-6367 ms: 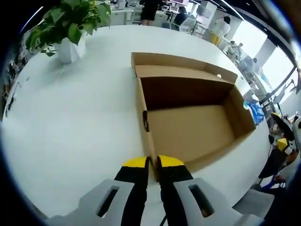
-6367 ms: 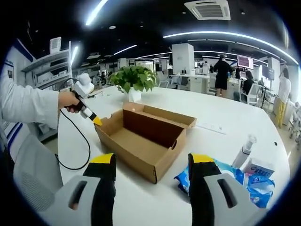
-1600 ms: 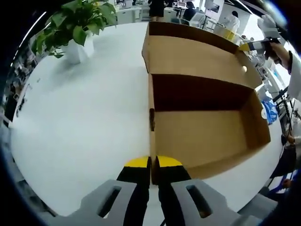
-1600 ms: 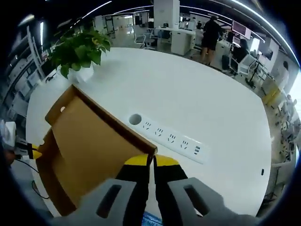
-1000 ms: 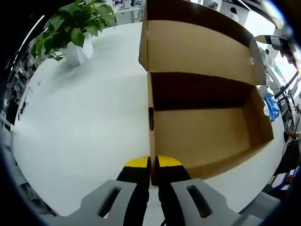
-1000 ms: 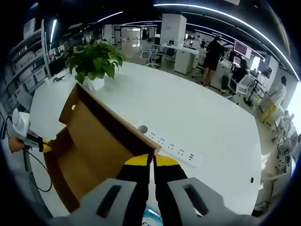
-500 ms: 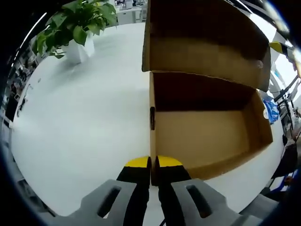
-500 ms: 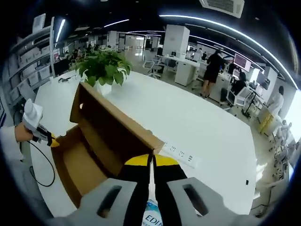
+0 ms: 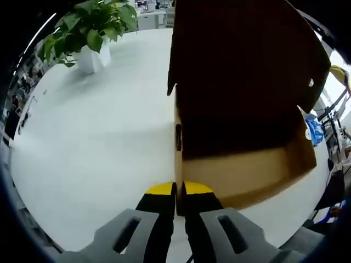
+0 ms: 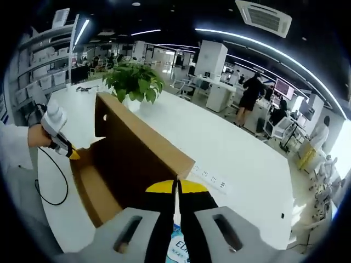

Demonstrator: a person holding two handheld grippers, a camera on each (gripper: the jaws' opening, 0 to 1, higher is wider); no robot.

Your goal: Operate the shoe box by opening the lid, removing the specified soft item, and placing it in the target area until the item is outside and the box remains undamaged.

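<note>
The lid swings further over the box than a second ago, now shading its inside; the right gripper is clamped on the lid's edge, the left gripper pinching the box wall. No soft item shows inside, so this looks like closing up

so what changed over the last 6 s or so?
The right gripper, open and off the box at first, closed on the lid edge and swung it up from flat on the table; it now tilts over the box, shading the inside. The left gripper stayed clamped on the box's side wall. The box is still empty and the plant unmoved.
</note>
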